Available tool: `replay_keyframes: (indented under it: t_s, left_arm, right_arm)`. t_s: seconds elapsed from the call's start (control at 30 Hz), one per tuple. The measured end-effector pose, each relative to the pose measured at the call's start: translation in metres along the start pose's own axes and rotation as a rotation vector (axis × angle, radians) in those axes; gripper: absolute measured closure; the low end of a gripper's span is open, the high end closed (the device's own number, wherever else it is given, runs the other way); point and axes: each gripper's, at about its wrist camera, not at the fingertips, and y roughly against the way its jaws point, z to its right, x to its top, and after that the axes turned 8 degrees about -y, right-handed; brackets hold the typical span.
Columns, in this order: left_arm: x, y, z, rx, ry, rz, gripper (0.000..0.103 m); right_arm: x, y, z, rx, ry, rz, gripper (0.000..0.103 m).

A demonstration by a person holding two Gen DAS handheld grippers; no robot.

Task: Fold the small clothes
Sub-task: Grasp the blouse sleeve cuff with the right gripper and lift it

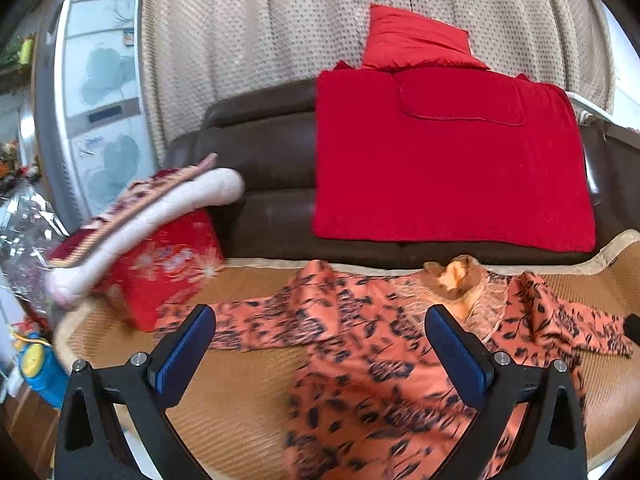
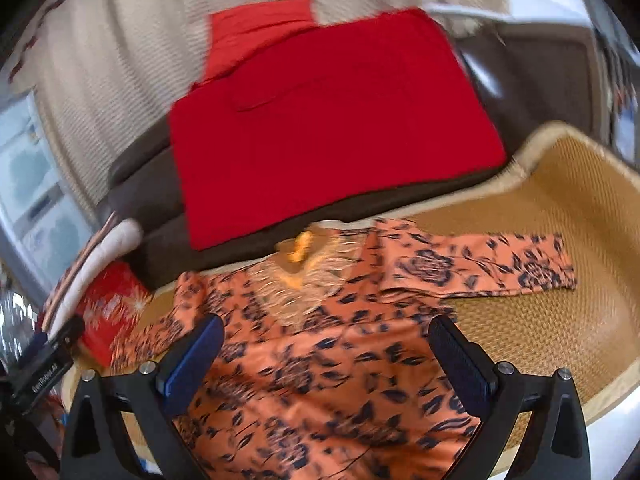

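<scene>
An orange garment (image 1: 372, 360) with a dark floral print lies spread flat on a woven mat (image 1: 224, 408), its lace neckline (image 1: 464, 284) toward the sofa and both sleeves stretched out sideways. My left gripper (image 1: 320, 320) hovers open above the garment's left side, with nothing between its blue-padded fingers (image 1: 188, 348). In the right wrist view the same garment (image 2: 320, 368) fills the lower middle, its right sleeve (image 2: 480, 268) reaching across the mat (image 2: 560, 320). My right gripper (image 2: 326, 332) hangs open over the chest area. The left gripper's body (image 2: 44, 368) shows at the far left.
A dark brown sofa (image 1: 264, 168) with a red blanket (image 1: 448, 160) and a red pillow (image 1: 416, 40) borders the mat's far edge. A red patterned cushion (image 1: 164, 264) under a rolled pink-and-striped blanket (image 1: 152, 212) sits at the mat's left. A fridge (image 1: 100, 112) stands at the left.
</scene>
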Motion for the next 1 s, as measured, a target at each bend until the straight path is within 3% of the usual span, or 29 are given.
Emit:
replay_keyframes:
  t_s: [0.13,0.27,0.37,0.47,0.57,0.73,0.83,0.87,0.9,1.0]
  left_arm:
    - [0.001,-0.055,0.033,-0.095,0.028,-0.020,0.000]
    - [-0.015,-0.108,0.059,-0.183,0.041,-0.096,0.000]
    - [-0.024,-0.135,0.068,-0.194,0.021,-0.152,0.000]
    - [-0.022,-0.147,0.070,-0.169,0.029,-0.159,0.000]
    - [-0.023,-0.151,0.071,-0.173,0.026,-0.169,0.000]
    - [-0.025,-0.159,0.079,-0.151,-0.019,-0.158,0.000]
    - [-0.025,-0.161,0.080,-0.133,-0.035,-0.151,0.000]
    - [-0.025,-0.162,0.079,-0.129,-0.039,-0.151,0.000]
    - [-0.025,-0.162,0.077,-0.126,-0.039,-0.150,0.000]
    - [-0.024,-0.163,0.067,-0.106,-0.021,-0.148,0.000]
  right_arm:
    - [0.030,-0.023,0.086,0.014,-0.195,-0.031,0.000]
    - [0.038,-0.046,0.187,0.113,-0.538,-0.057,0.000]
    - [0.036,-0.062,0.234,0.071,-0.664,-0.050,0.004]
    - [0.041,-0.078,0.266,-0.014,-0.738,-0.013,0.011]
    - [0.051,-0.092,0.283,-0.169,-0.740,0.012,0.021]
    - [0.087,-0.117,0.281,-0.310,-0.634,0.067,0.026]
    - [0.105,-0.139,0.276,-0.409,-0.545,0.079,0.044]
    - [0.110,-0.146,0.274,-0.431,-0.519,0.073,0.068]
    - [0.111,-0.152,0.276,-0.439,-0.506,0.068,0.085]
    - [0.113,-0.155,0.276,-0.387,-0.536,0.080,0.089]
